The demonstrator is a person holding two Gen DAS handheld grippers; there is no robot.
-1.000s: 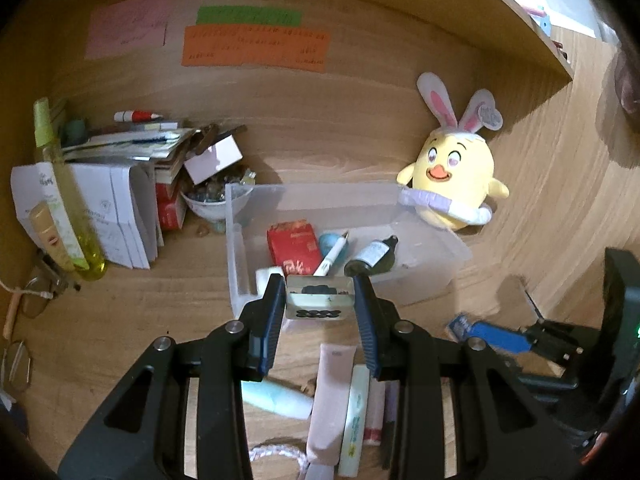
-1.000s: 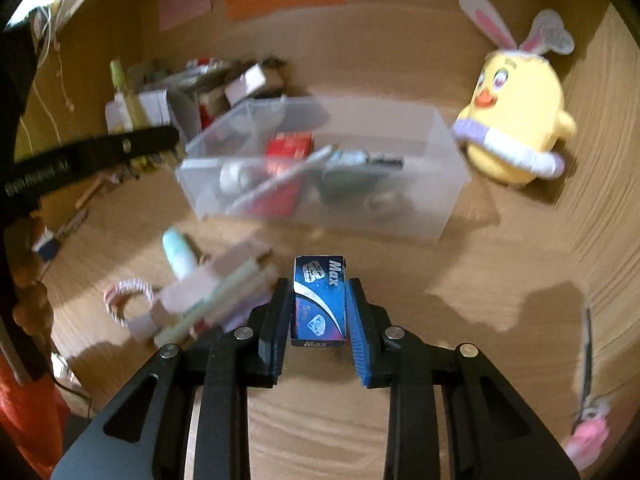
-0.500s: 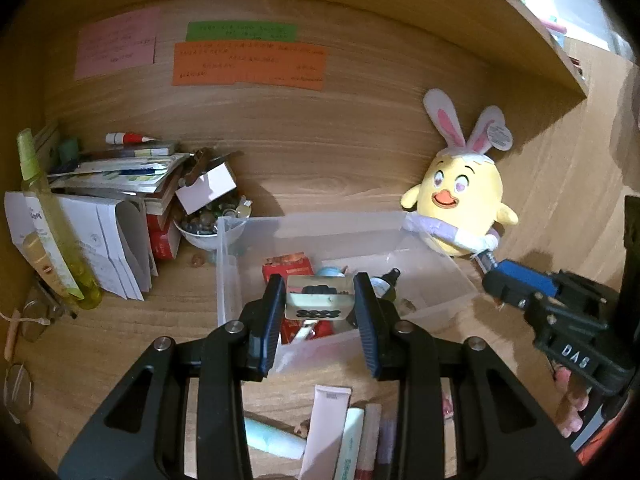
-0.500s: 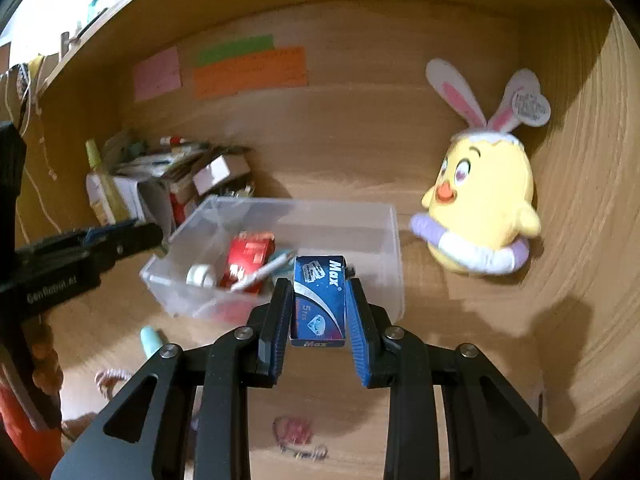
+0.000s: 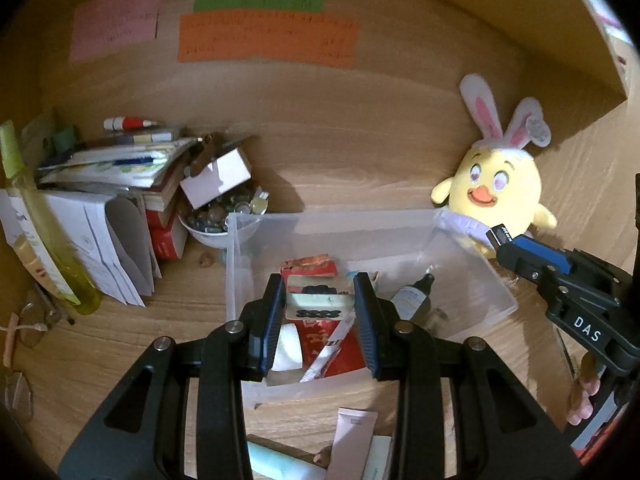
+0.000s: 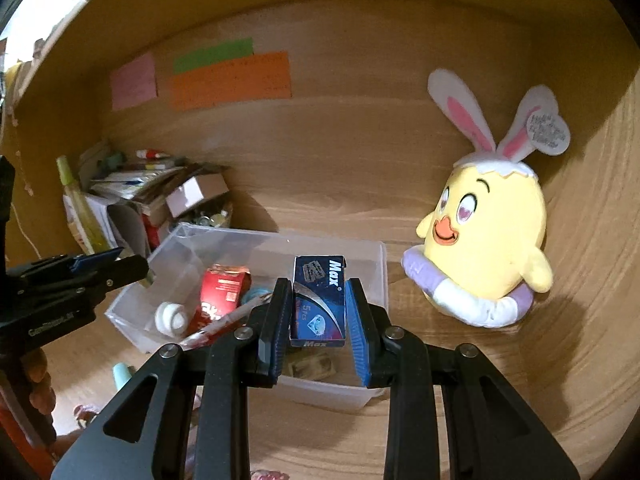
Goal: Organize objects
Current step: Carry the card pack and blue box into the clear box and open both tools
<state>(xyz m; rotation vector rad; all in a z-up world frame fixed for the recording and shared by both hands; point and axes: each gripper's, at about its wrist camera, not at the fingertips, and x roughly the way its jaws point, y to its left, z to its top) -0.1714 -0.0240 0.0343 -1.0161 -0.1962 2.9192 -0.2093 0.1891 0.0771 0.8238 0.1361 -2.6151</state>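
the clear plastic bin (image 5: 472, 280) is my landmark here; everything gets placed against it. it sits on the wooden desk in front of the back panel, with the yellow bunny-eared plush (image 6: 486, 240) just beside its right end and the stack of books and papers (image 5: 108, 176) off its left end.

i judge this to be the carry-and-drop step, with both loads brought over the bin at once. my left gripper (image 5: 320, 304) is clamped on a small pale card with black dots (image 5: 319, 302), held level over the near-left part of the bin. my right gripper (image 6: 318, 308) is clamped narrow on a dark blue "max" box (image 6: 319, 300), upright between the pads, over the bin's right half, near its front wall.

the bin is already partly filled: a red packet (image 6: 222, 296), a white roll (image 6: 171, 317), a small dark dropper bottle (image 5: 412, 300) and a pen-like stick lie loose on its floor. it is see-through with thin walls and looks light, so i'd expect it to slide if bumped.

next move, as i see it: lower each load inside the rim, then open the jaws one at a time so nothing bounces out. tubes (image 5: 352, 436) lie on the desk in front of the bin, not yet collected.
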